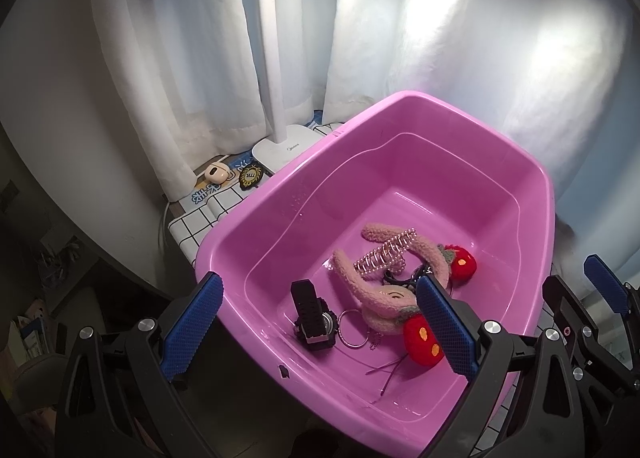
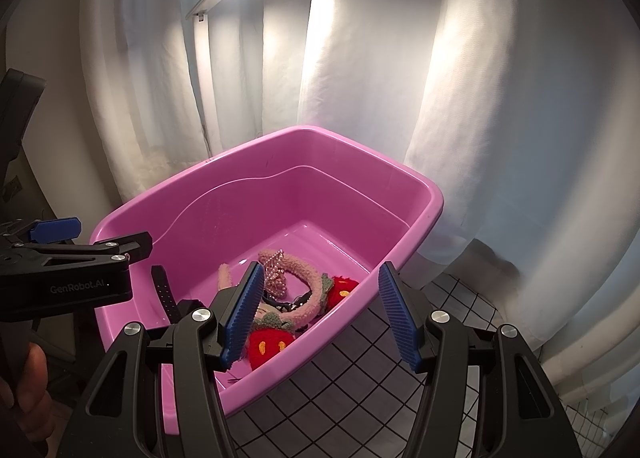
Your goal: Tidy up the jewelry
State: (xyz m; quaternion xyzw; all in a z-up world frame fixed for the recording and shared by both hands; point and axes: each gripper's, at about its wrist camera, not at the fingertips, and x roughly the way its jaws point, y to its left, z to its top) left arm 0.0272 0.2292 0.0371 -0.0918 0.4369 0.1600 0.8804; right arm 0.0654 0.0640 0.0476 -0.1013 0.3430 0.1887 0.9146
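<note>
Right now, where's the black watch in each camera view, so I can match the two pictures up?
Left wrist view: the black watch lies on the floor of the pink tub, lower centre, just left of a metal ring.
Right wrist view: only its strap shows, lower left, against the tub's near wall.
Shared landmark: the pearl hair claw on the fuzzy pink headband.

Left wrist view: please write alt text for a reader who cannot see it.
A pink plastic tub on a grid-patterned cloth holds a black watch, a fuzzy pink headband with red strawberries, a pearl hair clip and a metal ring. The left gripper hangs open over the near rim, holding nothing. A white lamp base stands behind.
</note>
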